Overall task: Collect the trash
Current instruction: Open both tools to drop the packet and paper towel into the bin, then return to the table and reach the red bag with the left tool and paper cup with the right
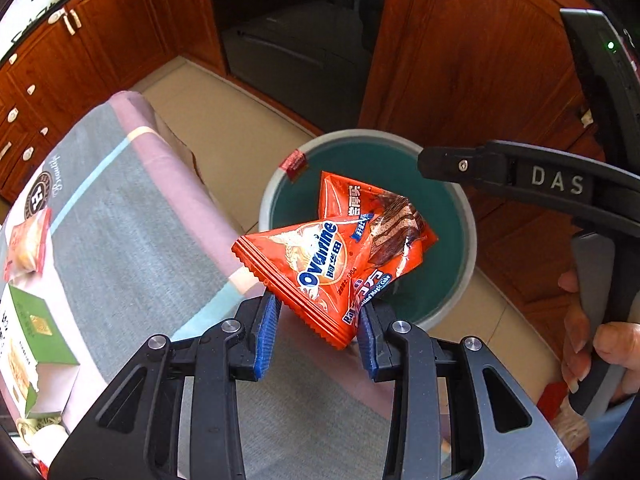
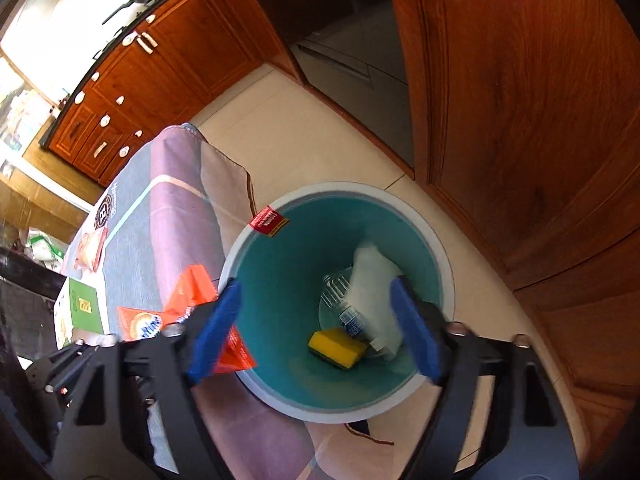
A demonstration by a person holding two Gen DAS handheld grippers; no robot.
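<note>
- Left wrist view, nearest: the left gripper (image 1: 316, 322) has its blue pads (image 1: 265, 330) clamped on the lower corner of an orange Ovaltine wrapper (image 1: 332, 256); a second orange wrapper (image 1: 380, 220) sits just behind it, overlapping it, and whether the pads also hold that one cannot be told.
- The Ovaltine wrapper's long axis runs from 7 o'clock up to 1 o'clock, its printed face toward the camera, its serrated seam toward 9 o'clock. It hangs over the near rim of the bin.
- At 3 o'clock a hand (image 1: 600, 344) grips the handle of the right gripper, whose black finger reaches across above the bin.
- Behind the wrappers stands the round teal bin (image 1: 460, 216), on the tiled floor just beside a table draped in a grey and pink cloth (image 1: 132, 200).
- At 9 o'clock on the cloth lie a green and white box (image 1: 36, 328) and a pale snack packet (image 1: 26, 248).
- Right wrist view: the right gripper (image 2: 316, 328) hangs over the bin's mouth with its jaws spread wide and nothing between them.
- Inside the bin lie a yellow sponge (image 2: 336, 346), a clear bottle (image 2: 340, 300) and white paper (image 2: 372, 276); a red tag (image 2: 268, 221) sits on the rim at 11 o'clock.
- Farthest, wooden cabinets (image 2: 160, 64) line the wall.
</note>
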